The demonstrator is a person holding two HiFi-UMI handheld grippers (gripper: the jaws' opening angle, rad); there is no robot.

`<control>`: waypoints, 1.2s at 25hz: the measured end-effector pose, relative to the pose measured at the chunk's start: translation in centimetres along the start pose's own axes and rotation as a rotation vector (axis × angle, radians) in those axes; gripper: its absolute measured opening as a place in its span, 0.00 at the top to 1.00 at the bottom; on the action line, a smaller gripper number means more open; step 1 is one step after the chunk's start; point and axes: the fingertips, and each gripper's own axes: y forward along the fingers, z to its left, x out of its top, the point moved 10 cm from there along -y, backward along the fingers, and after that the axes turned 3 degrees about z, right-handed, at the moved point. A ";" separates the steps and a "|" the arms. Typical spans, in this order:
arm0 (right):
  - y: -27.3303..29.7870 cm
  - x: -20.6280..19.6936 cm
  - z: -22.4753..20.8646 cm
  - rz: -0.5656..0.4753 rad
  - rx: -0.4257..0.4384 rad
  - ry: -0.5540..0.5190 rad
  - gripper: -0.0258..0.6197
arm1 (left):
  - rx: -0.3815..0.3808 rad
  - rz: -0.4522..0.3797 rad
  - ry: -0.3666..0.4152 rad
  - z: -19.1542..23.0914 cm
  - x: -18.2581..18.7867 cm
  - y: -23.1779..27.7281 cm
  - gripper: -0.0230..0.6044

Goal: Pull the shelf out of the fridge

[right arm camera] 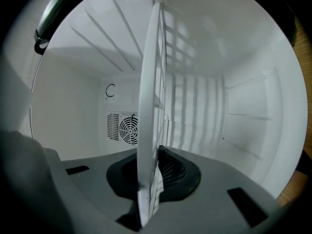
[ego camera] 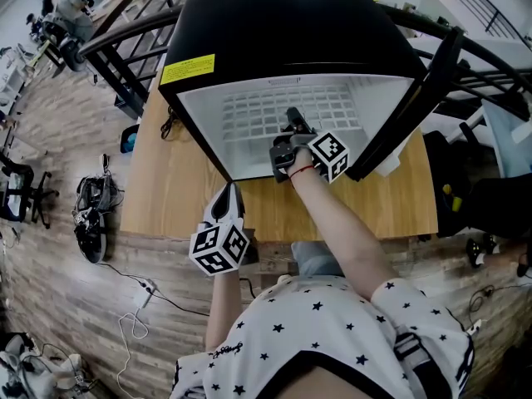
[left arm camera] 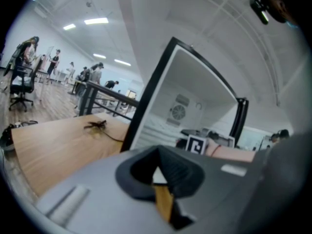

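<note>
A black mini fridge (ego camera: 283, 32) stands on a wooden table (ego camera: 183, 189) with its door (ego camera: 407, 106) swung open to the right. Inside lies a white wire shelf (ego camera: 274, 110). My right gripper (ego camera: 293, 123) reaches into the opening and is shut on the shelf's front edge. In the right gripper view the shelf (right arm camera: 151, 106) runs edge-on between the jaws of the right gripper (right arm camera: 148, 179), and the pads press on it. My left gripper (ego camera: 229, 191) hovers over the table's near edge, left of the fridge front, shut and holding nothing. In its own view the left gripper (left arm camera: 161, 179) faces the fridge (left arm camera: 195, 101).
A black cable (ego camera: 170, 127) lies on the table left of the fridge. A fan vent (right arm camera: 127, 128) sits on the fridge's back wall. Shoes and cables (ego camera: 91, 210) lie on the floor at the left. A black railing (ego camera: 125, 36) runs behind the table.
</note>
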 end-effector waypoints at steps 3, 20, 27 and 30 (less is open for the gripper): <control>0.1 0.0 -0.1 -0.011 -0.014 0.015 0.89 | 0.002 0.002 0.000 -0.1 -0.2 -0.3 0.95; -1.3 -0.4 0.3 -0.008 -0.036 0.037 0.90 | 0.003 0.003 0.005 -0.3 -0.7 -2.6 0.95; -2.0 -0.4 0.6 -0.012 -0.033 0.040 0.90 | -0.002 0.009 0.005 -0.6 -0.7 -3.2 0.95; -2.6 -0.5 0.6 -0.011 -0.034 0.036 0.90 | -0.005 0.008 0.001 -0.6 -0.8 -3.8 0.95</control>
